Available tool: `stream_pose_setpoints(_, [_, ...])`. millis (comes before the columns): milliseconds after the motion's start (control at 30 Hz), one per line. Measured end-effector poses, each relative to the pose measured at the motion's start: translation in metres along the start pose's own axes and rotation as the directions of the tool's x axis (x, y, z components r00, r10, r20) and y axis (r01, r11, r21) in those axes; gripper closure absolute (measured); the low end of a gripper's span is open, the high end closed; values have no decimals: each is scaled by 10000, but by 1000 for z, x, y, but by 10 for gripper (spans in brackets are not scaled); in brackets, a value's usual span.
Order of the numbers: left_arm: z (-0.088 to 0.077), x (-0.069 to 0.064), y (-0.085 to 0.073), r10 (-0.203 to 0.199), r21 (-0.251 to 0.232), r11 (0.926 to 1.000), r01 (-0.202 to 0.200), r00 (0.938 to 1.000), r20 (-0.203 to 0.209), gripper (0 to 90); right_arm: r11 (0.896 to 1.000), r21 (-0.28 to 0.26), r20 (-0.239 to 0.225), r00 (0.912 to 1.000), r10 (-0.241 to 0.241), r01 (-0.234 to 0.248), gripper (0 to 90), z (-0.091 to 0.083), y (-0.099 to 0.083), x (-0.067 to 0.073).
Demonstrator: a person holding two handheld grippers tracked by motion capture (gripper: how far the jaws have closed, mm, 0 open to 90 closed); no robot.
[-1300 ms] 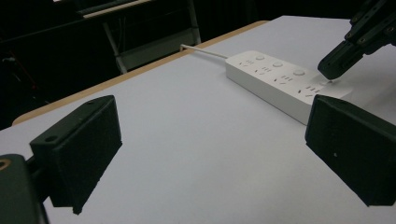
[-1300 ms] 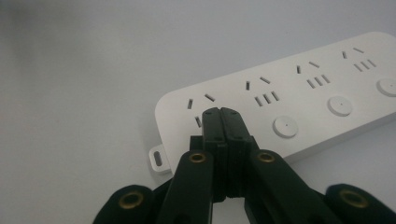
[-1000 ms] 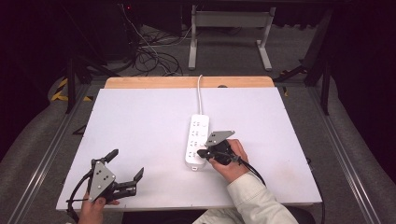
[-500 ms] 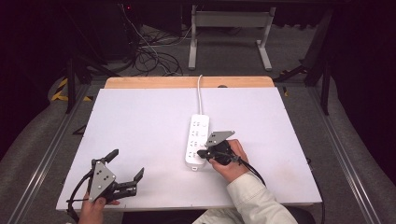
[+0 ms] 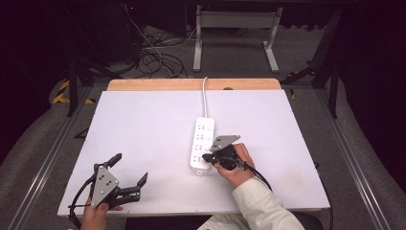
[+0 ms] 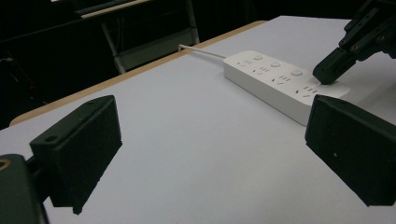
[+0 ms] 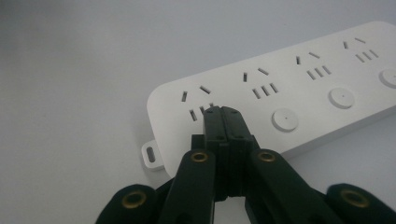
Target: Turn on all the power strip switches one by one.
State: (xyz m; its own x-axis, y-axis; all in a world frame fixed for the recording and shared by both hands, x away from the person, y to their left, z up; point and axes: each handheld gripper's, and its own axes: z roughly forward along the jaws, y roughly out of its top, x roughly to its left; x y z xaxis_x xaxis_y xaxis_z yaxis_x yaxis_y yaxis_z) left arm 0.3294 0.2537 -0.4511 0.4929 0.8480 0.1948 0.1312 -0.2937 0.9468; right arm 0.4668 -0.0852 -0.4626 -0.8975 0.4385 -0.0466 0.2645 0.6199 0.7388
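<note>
1. Power strip (image 5: 202, 145) is lying lengthwise near the middle of the white counter (image 5: 143, 124), its cord (image 5: 205, 98) running off over the far edge.
2. Right gripper (image 5: 208, 157) is resting its tip on the near end of the strip; in the right gripper view its fingers (image 7: 223, 122) are closed flat against each other, holding nothing, and touching the top face at the nearest socket group (image 7: 198, 102), just left of the nearest round button (image 7: 285, 119).
3. Left gripper (image 5: 130, 182) is sitting at the near left of the counter, well apart from the strip, its fingers (image 6: 84, 140) spread wide and empty.
4. Judging from this, the step in hand is pressing on the strip's near end, probably aiming for a switch button; the tip is sitting on the sockets rather than the button, so it is needing a small shift toward the button before pushing.
5. Pushing straight down is looking wise, since a slanted push could slide the light strip across the smooth counter.
6. Open room is lying on every side of the strip: bare counter to the left, right and far side, with the near edge close behind the right hand (image 5: 233, 165).
7. Mounting tab (image 7: 152, 154) at the strip's near end is marking its limit, so the tip is working just beside that edge.
</note>
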Motion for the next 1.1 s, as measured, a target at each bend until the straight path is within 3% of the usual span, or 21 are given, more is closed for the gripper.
stream_pose_setpoints(300, [0,0,0,8,17,10000,-8,10000,34,40,9999,16,-107,9999,136,-136,900,1,-1,-1])
stream_pose_setpoints(467, [0,-1,0,30,29,10000,-30,10000,60,40,9998,173,172,9998,-136,133,900,1,1,3])
stream_pose_setpoints(667, [-1,0,0,48,-8,10000,-48,10000,47,40,9998,179,91,10000,-4,3,900,1,2,1])
stream_pose_setpoints(767, [0,1,0,28,4,10000,-28,10000,72,40,9990,-392,257,9995,-196,206,900,-5,3,3])
stream_pose_setpoints(867, [0,1,0,11,-6,10000,-11,10000,73,40,9962,-867,185,9998,-87,102,900,-9,7,2])
stream_pose_setpoints(1100, [0,1,0,-9,9,10000,9,10000,70,40,9950,-998,513,9986,97,-45,900,-14,13,-5])
